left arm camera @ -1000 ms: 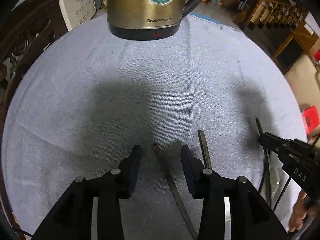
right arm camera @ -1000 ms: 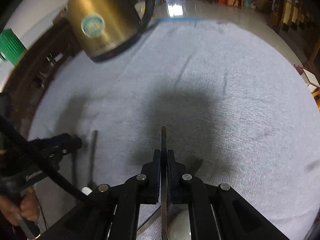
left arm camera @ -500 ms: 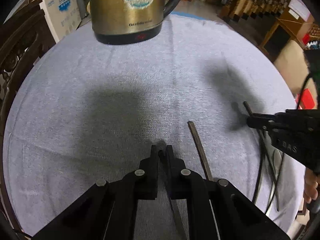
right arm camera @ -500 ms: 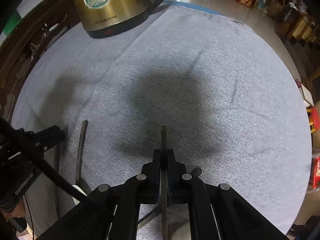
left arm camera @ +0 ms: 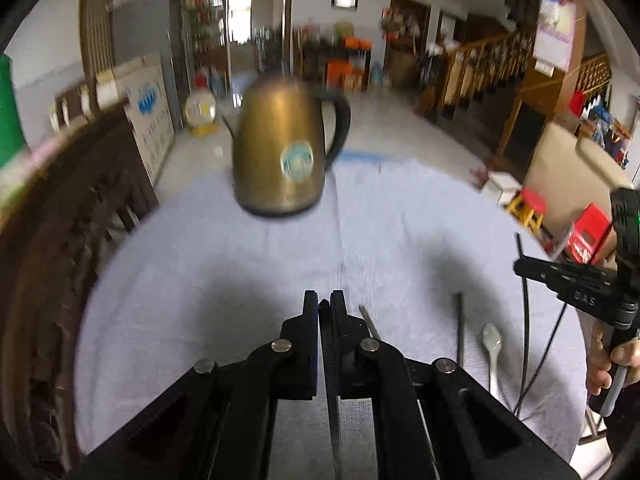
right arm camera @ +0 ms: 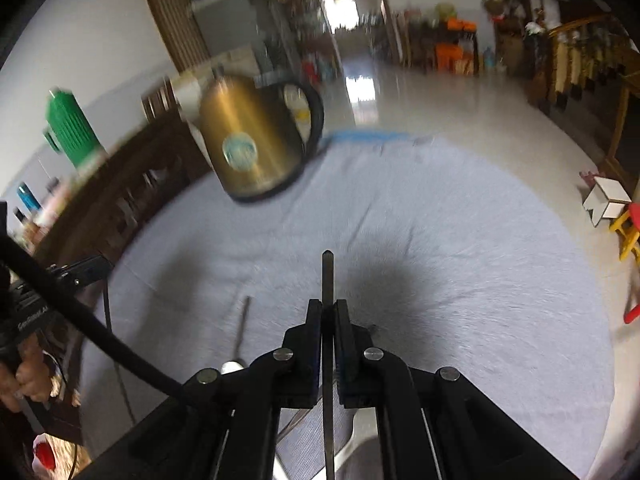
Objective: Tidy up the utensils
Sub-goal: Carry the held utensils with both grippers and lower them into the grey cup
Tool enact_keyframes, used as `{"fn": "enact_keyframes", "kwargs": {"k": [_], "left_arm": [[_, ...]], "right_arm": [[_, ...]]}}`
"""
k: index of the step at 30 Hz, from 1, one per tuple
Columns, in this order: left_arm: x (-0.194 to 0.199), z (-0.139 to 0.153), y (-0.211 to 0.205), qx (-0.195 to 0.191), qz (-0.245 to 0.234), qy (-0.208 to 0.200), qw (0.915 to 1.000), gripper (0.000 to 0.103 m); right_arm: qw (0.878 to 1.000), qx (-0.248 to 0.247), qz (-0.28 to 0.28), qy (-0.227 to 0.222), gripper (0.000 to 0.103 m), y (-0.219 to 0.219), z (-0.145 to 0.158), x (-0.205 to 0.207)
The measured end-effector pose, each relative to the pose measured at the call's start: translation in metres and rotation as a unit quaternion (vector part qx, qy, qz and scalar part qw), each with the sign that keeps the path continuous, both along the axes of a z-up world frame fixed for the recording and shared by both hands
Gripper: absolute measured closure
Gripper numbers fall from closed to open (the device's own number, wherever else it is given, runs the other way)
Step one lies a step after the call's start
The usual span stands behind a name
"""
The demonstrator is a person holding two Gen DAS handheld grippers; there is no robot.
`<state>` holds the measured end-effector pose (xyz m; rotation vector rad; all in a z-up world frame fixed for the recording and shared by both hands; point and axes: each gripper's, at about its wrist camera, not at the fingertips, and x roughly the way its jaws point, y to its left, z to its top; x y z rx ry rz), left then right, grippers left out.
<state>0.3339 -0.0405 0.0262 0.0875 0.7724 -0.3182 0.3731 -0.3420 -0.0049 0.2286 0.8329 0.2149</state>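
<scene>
Utensils half sorted: my left gripper (left arm camera: 325, 304) and right gripper (right arm camera: 328, 312) each pinch one chopstick (right arm camera: 327, 276); spoon (left arm camera: 492, 344) remains on the cloth (left arm camera: 240, 264)

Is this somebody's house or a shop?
Probably a big room in a house. There's a kettle on a cloth-covered table, a wooden staircase and little stools on a shiny floor.

Blurred brass kettle (left arm camera: 280, 156) on grey cloth (left arm camera: 400, 216), perhaps a green flask (right arm camera: 70, 128) behind
</scene>
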Motion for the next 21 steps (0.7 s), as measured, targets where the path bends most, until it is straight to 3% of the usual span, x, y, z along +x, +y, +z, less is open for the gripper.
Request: {"fn": "enact_keyframes", "kwargs": {"k": [5,12,21], "left_arm": [[-0.059,0.039,0.015,0.001,0.009,-0.078,0.9969,0.098],[-0.143,0.074,0.040,-0.004,0.045,-0.170,0.9844,0.098],[-0.212,0.101,0.059,-0.034,0.065,-0.229,0.9707,0.098]], "right_arm": [[0.996,0.017,-0.038,-0.074,0.097,-0.017,0.033,-0.065],[0.985,0.012,-0.075,-0.156,0.097,-0.021,0.070,-0.156],[0.965,0.036,-0.062,-0.252,0.097,0.008,0.118,-0.249]]}}
